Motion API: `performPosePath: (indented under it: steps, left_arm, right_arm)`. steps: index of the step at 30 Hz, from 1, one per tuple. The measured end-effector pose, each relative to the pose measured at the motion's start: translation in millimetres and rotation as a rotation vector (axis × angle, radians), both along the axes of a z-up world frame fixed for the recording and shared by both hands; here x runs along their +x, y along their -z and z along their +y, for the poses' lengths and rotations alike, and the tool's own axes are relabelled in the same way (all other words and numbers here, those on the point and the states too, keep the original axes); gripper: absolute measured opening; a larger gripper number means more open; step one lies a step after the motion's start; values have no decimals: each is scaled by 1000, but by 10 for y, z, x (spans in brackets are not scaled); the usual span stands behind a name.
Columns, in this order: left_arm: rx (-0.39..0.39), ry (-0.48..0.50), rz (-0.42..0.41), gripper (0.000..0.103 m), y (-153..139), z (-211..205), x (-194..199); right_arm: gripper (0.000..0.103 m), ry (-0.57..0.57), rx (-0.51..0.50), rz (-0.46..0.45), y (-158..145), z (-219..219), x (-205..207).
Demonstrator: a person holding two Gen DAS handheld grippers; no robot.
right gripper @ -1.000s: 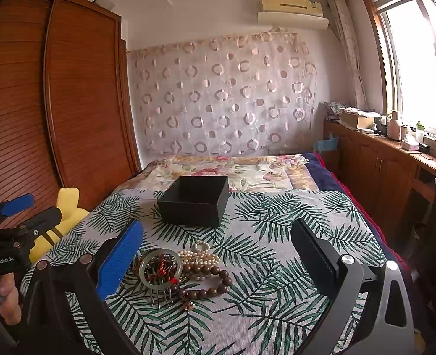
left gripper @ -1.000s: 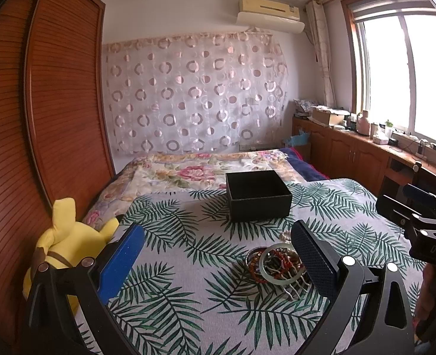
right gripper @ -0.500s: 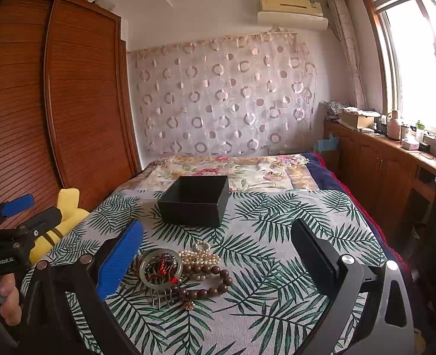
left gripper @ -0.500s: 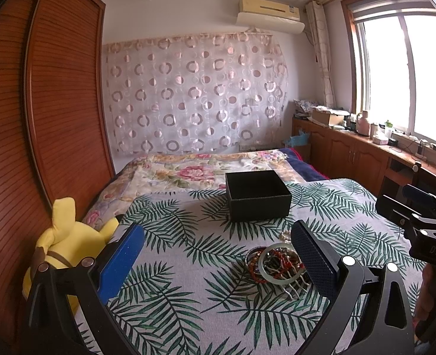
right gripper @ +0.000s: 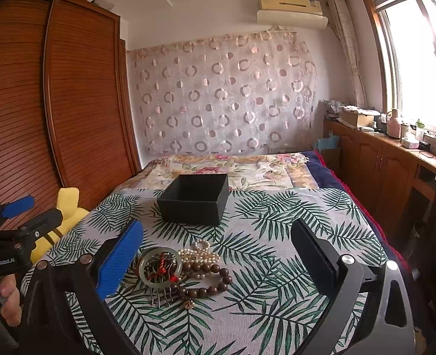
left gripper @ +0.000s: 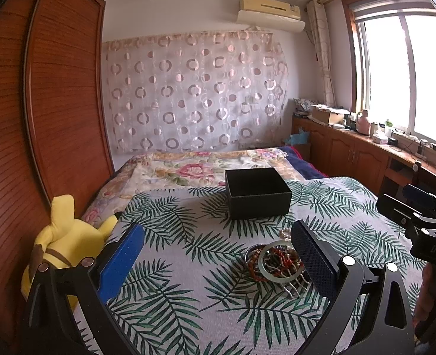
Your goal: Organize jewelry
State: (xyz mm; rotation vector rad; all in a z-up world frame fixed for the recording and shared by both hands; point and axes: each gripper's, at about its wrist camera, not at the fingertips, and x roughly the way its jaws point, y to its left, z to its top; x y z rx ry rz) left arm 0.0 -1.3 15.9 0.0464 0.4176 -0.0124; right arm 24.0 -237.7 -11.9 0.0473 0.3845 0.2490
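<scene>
A pile of jewelry (right gripper: pixel 182 269) lies on the palm-leaf bedspread (right gripper: pixel 277 281): a pale green bangle (right gripper: pixel 159 266), a white pearl string (right gripper: pixel 201 254), dark wooden beads (right gripper: pixel 215 281) and a metal comb. An open black box (right gripper: pixel 195 198) stands behind it. My right gripper (right gripper: pixel 218 259) is open, held just before the pile. My left gripper (left gripper: pixel 218 259) is open; the pile (left gripper: pixel 277 261) sits by its right finger, the box (left gripper: pixel 258 196) beyond.
A yellow plush toy (left gripper: pixel 61 245) lies at the bed's left edge beside a wooden wardrobe (left gripper: pixel 40 118). A floral blanket (left gripper: pixel 206 168) covers the far bed. Wooden cabinets (right gripper: pixel 380 165) with clutter run under the window on the right.
</scene>
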Motion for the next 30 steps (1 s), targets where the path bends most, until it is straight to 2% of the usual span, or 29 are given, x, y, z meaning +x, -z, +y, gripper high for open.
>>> performPosePath:
  steps: [18,30]
  left_arm:
    - [-1,0,1,96,6,6,-3]
    - [-2,5,9,96,128,-30,-43]
  right_arm:
    - [101,-1,1,-2,-15,-9,10]
    - [101,-2,1,-1,0,9,-4]
